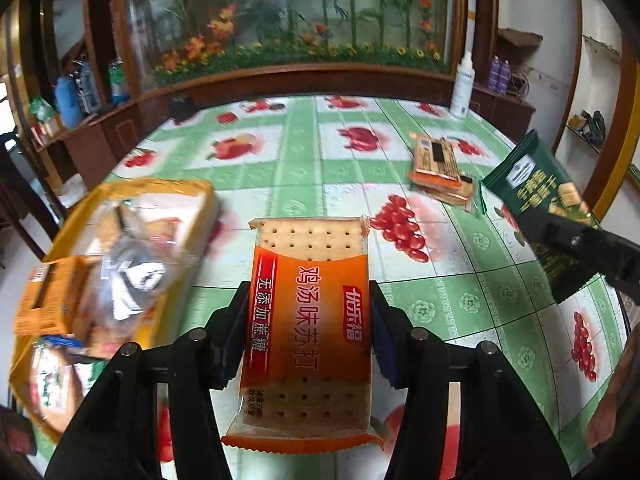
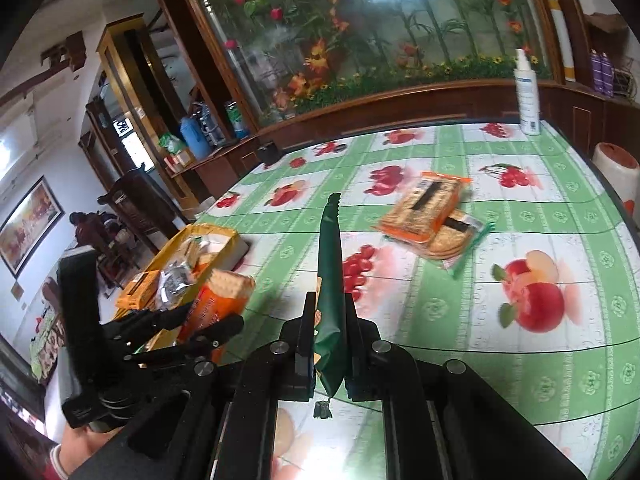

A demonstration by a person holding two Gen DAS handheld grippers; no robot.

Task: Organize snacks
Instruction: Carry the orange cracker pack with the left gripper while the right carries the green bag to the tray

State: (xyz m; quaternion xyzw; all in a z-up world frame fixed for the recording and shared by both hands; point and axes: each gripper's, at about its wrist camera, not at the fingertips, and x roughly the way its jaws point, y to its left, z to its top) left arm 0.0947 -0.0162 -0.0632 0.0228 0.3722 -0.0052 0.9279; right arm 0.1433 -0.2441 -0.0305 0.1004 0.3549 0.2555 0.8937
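My left gripper (image 1: 309,292) is shut on an orange soda cracker packet (image 1: 312,320), its pads pressing the packet's long sides, above the table. The right wrist view shows that packet (image 2: 218,300) close beside a yellow box (image 2: 216,234). My right gripper (image 2: 330,300) is shut on a dark green snack packet (image 2: 330,248), seen edge-on and pointing away from me. In the left wrist view that green packet (image 1: 536,184) hangs at the right. The yellow box (image 1: 120,188) at the left holds several snack packets.
A small pile of orange and clear cracker packets (image 2: 428,212) lies on the fruit-print tablecloth (image 2: 520,360) toward the back. A white spray bottle (image 2: 527,96) stands at the far edge, a red-lidded white jar (image 2: 616,172) at the right. A wooden cabinet runs behind the table.
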